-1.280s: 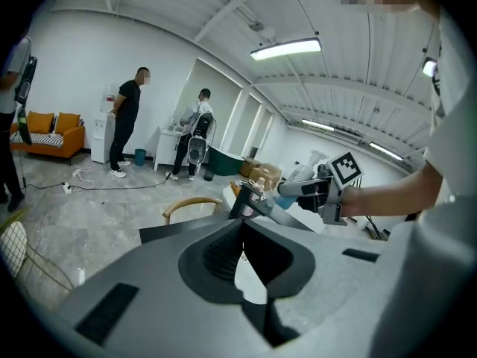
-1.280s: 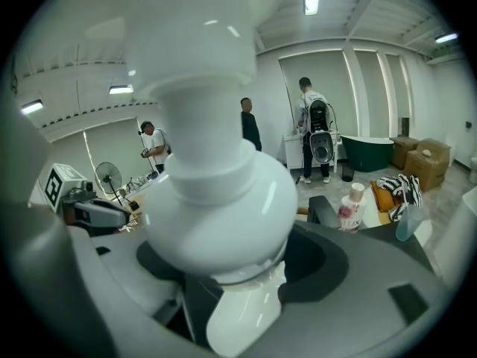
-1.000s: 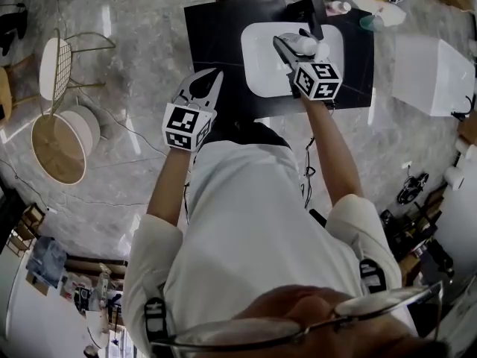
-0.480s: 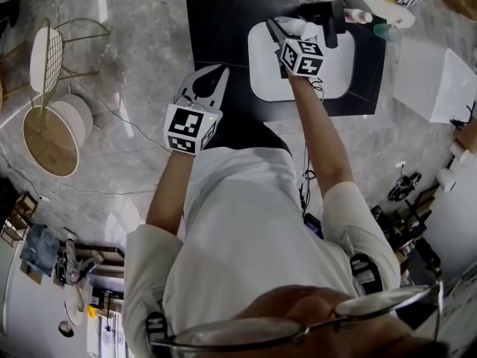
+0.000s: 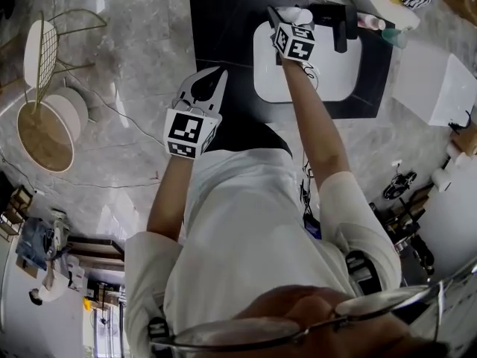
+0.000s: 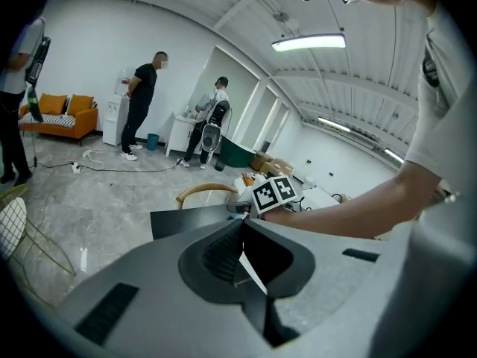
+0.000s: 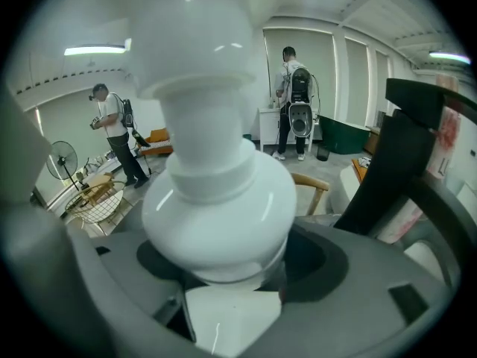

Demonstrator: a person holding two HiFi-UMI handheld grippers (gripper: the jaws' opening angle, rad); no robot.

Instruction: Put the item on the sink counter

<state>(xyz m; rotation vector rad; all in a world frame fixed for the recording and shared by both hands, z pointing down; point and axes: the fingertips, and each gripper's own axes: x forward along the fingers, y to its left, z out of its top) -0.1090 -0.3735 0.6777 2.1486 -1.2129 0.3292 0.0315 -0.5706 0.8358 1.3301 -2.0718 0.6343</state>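
Observation:
The item is a white glossy bottle point(image 7: 216, 200) with a rounded body and a wide cap. My right gripper point(image 5: 287, 15) is shut on it and holds the bottle point(image 5: 302, 15) over the far rim of the white sink basin point(image 5: 332, 77). The basin is set in a black counter point(image 5: 220, 28), and a black faucet point(image 5: 339, 27) stands just right of the bottle. My left gripper point(image 5: 214, 77) hovers shut and empty over the counter's near left edge. In the left gripper view its jaws point(image 6: 240, 226) meet with nothing between them.
Small bottles point(image 5: 376, 23) stand at the counter's back right corner. A white box point(image 5: 432, 80) sits to the right of the counter. A round wooden stool point(image 5: 45, 133) and a wire chair point(image 5: 41, 51) are at the left. People stand far behind.
My right gripper has carried the white bottle from over the basin's middle toward its far rim, beside the faucet. The left gripper has stayed where it was.

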